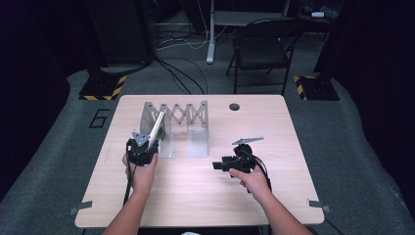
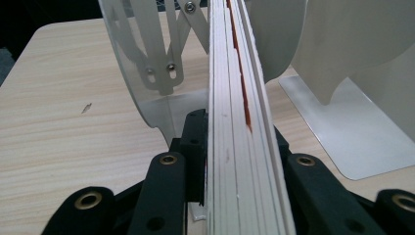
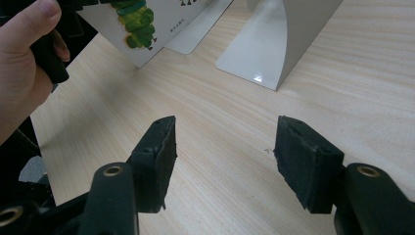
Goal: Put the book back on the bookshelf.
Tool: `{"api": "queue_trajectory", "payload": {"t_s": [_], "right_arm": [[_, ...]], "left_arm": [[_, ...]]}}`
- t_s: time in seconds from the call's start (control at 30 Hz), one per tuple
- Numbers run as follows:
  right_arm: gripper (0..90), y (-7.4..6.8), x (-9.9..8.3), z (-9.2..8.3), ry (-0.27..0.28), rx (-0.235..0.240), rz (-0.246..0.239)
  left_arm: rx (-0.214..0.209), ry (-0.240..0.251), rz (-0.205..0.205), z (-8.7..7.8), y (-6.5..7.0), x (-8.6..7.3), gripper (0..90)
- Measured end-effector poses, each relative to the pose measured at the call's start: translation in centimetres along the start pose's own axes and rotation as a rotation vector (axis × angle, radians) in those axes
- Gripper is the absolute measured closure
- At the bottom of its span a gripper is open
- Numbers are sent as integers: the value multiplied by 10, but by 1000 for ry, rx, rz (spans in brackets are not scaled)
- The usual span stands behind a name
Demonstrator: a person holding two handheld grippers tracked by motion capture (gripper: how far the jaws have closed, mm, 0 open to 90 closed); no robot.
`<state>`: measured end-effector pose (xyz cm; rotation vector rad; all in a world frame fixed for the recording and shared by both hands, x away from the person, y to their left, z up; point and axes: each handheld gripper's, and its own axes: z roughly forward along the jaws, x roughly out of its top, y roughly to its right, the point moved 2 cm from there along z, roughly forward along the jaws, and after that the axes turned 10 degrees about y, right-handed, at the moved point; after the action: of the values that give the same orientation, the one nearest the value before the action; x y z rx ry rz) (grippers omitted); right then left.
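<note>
Forearms reach in over the desk [image 1: 195,196]. At the left end of the expanding rack [image 1: 181,120], the left tool [image 1: 143,149] is clamped on a thin white book [image 2: 240,122], tilted at the first slot, so I judge it not yet seated. Right of the rack, the right tool [image 1: 222,165] hovers, jaws apart and empty. The cover's small print is unreadable.
</note>
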<state>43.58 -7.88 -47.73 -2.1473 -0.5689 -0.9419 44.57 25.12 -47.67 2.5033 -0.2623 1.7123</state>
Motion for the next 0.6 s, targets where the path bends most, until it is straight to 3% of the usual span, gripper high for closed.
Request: {"api": "queue_trajectory", "payload": {"t_s": [0.23,0.43,0.6], "right_arm": [[408,0,0,1,-1,2,-5],[410,0,0,2,-2,2,-6],[411,0,0,2,-2,1,-6]], "left_arm": [[3,5,42,-7,2,6,695],[0,37,39,-14,1,12,654],[-12,28,42,-17,-1,16,612]]}}
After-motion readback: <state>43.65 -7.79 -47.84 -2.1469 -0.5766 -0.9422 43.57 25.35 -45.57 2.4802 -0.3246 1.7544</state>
